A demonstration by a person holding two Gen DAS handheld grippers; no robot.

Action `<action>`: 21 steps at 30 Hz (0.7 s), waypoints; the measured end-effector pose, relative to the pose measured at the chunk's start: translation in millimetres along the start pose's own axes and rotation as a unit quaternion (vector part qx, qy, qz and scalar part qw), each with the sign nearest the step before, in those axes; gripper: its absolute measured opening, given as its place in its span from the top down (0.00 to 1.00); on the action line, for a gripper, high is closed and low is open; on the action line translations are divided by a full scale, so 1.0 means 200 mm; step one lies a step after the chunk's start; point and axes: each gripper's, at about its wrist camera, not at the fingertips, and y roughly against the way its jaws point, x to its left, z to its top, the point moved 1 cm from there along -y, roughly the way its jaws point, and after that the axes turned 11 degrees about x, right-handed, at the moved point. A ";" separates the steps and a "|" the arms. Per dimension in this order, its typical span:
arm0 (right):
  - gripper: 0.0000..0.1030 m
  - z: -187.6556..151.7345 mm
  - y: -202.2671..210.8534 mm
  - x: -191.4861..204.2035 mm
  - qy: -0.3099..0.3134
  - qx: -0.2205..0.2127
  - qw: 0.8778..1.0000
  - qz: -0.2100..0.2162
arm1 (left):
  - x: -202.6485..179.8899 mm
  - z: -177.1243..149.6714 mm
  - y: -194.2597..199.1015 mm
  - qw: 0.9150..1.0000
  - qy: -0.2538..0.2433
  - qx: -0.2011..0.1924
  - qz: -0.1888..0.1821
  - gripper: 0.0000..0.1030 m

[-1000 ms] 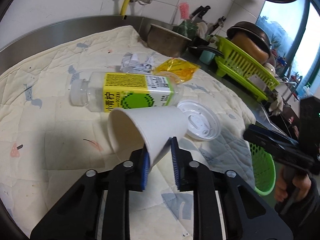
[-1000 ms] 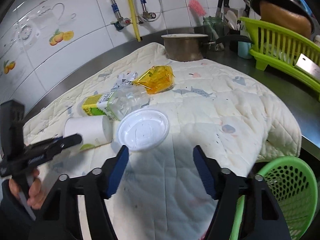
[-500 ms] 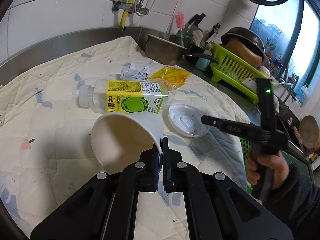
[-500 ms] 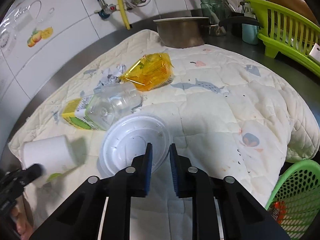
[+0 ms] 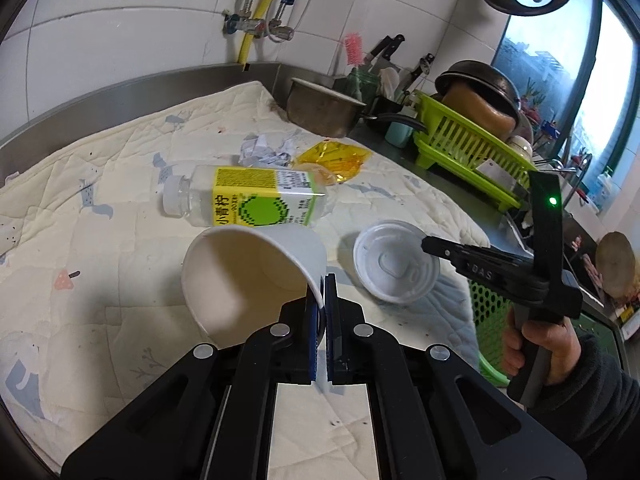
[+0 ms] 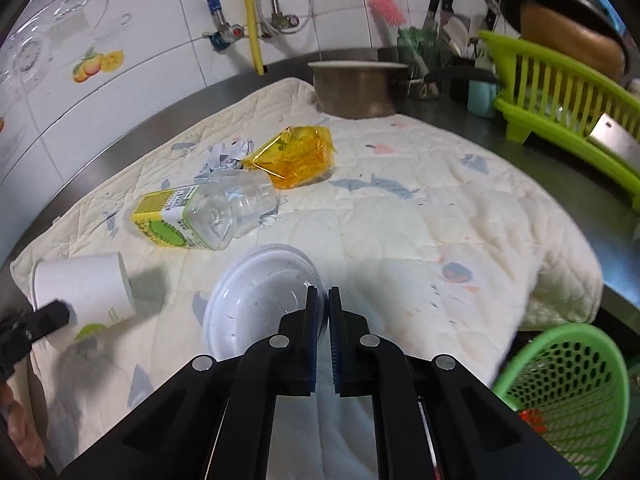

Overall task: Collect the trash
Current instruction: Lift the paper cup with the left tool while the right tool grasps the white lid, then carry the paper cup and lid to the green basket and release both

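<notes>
Left wrist: my left gripper [image 5: 322, 304] is pinched on the rim of the paper cup [image 5: 256, 272], held above the quilt [image 5: 80, 240]; it looks light and crushable (so rim grip only).

Right wrist: my right gripper [image 6: 322, 312] is clamped on the plastic lid [image 6: 256, 300], by its thin, flexible edge, near the green basket [image 6: 568, 384].

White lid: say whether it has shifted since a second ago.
Yes. The white lid is tilted up off the quilt, pinched by the right gripper.
</notes>
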 end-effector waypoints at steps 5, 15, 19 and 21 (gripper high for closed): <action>0.95 -0.09 0.15 -0.05 0.006 -0.014 1.000 -0.015 | -0.09 -0.01 0.03 1.000 -0.015 -0.002 -0.006 0.99; 0.95 -0.36 0.48 -0.36 -0.022 -0.036 0.996 -0.082 | -0.38 -0.02 0.06 0.998 -0.057 -0.002 -0.036 0.99; 0.95 -0.49 0.55 -0.54 -0.044 -0.026 0.992 -0.119 | -0.52 -0.02 0.06 0.996 -0.079 0.000 -0.052 0.99; 0.95 -0.57 0.58 -0.65 -0.063 -0.017 0.989 -0.134 | -0.60 -0.03 0.04 0.994 -0.090 0.004 -0.058 0.99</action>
